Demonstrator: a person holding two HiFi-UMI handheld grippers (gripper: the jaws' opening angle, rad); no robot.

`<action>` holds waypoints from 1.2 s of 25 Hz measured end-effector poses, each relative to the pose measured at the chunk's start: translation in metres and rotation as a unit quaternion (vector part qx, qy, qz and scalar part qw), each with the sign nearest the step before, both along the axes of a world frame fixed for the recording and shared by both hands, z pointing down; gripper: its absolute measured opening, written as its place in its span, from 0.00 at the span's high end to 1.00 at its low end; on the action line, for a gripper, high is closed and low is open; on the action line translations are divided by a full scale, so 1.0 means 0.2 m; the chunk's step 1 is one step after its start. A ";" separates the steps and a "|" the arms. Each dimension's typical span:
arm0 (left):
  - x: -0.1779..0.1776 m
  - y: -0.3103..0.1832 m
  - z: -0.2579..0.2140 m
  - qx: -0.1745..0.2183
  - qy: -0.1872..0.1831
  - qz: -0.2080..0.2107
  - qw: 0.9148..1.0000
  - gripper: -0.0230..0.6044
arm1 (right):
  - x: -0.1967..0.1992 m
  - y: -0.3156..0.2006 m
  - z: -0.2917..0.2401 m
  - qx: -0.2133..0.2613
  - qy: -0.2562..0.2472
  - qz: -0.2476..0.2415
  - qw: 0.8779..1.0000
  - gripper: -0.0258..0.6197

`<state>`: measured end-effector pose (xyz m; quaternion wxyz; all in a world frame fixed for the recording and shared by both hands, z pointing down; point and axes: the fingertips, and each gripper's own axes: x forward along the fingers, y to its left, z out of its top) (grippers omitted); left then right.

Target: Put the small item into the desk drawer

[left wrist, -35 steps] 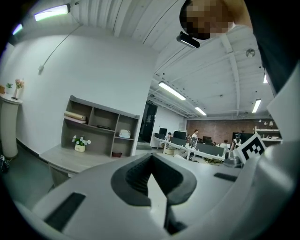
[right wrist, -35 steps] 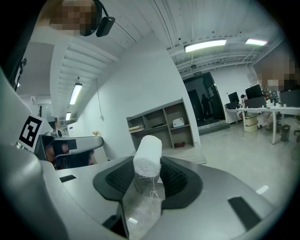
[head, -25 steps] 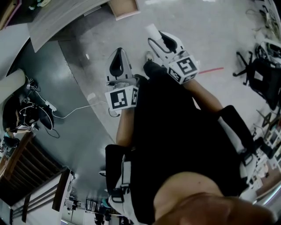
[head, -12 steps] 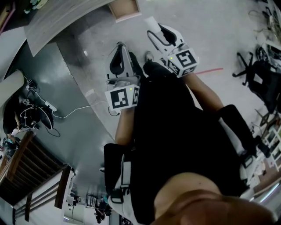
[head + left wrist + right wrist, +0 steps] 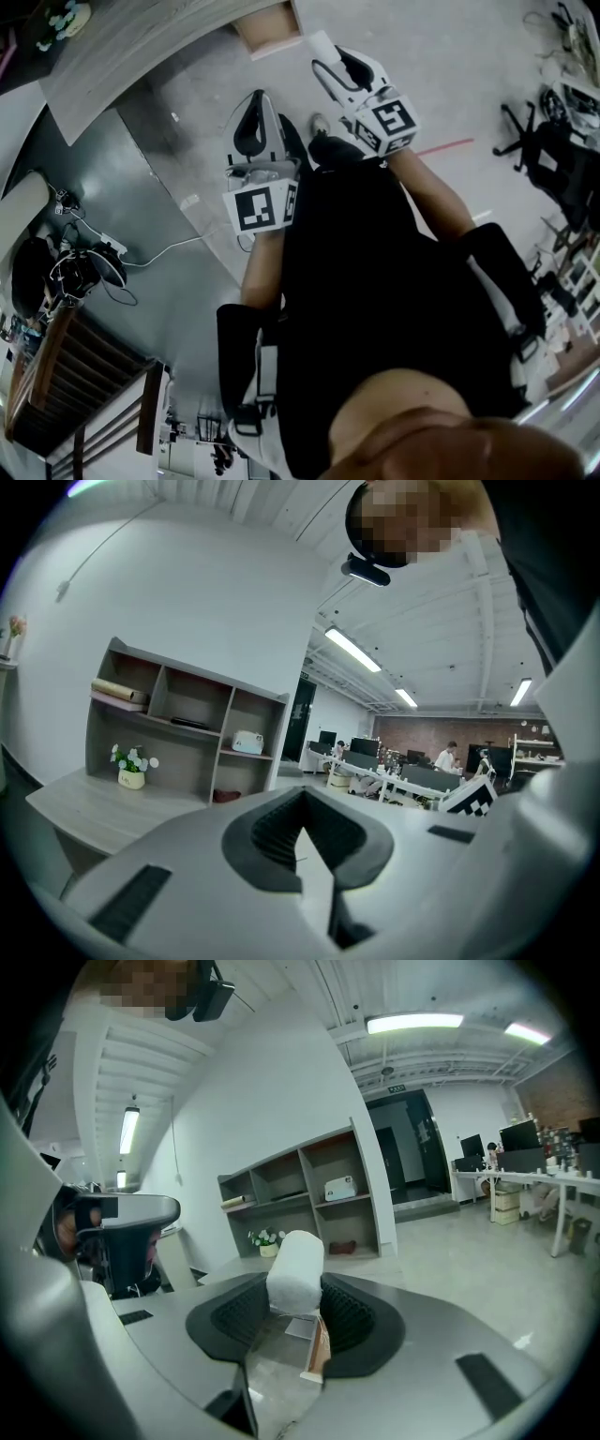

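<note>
Room: an open office with a grey floor (image 5: 450, 56), a red line (image 5: 445, 147) marked on it, and a black office chair (image 5: 553, 159) at the far right.
Desk: a pale wood-grain desk (image 5: 141, 37) ran across the upper left of the head view; what looked like the desk drawer (image 5: 269, 23), a wood-sided box, stuck out from its edge.
Shelving: an open shelf unit (image 5: 187, 728) stood against the white wall, with a small flower pot (image 5: 131, 766) on the surface in front of it.
Floor clutter: a white cable (image 5: 159, 248) trailed over the darker floor on the left.
Left gripper: the left gripper (image 5: 258, 103) was held in front of the person's body, its jaws brought together with nothing between them.
Right gripper: the right gripper (image 5: 328, 61) was raised further forward, its jaws clamped on the small item (image 5: 295, 1269).
Small item: a white, roll-shaped piece, standing up out of the dark pads (image 5: 352, 1321); in the head view it sat just beside the drawer, not in it.
</note>
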<state>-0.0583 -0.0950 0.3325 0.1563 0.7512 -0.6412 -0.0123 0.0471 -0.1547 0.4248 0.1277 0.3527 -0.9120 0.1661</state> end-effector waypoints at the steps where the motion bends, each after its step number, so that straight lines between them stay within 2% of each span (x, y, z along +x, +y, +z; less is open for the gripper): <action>1: -0.02 -0.03 0.01 -0.002 0.000 0.003 1.000 0.97 | -0.02 -0.03 0.02 -0.004 0.001 0.001 1.000 0.71; 8: -0.16 -0.22 0.11 -0.014 0.007 0.017 1.000 0.97 | -0.17 -0.21 0.25 -0.037 0.022 0.012 0.999 0.71; 20: -0.29 -0.41 0.31 -0.039 0.023 0.027 0.999 0.97 | -0.26 -0.46 0.80 -0.100 0.080 0.031 0.991 0.71; 30: -0.35 -0.48 0.43 -0.050 0.038 0.020 0.998 0.97 | -0.20 -0.48 1.34 -0.171 0.147 0.043 0.973 0.71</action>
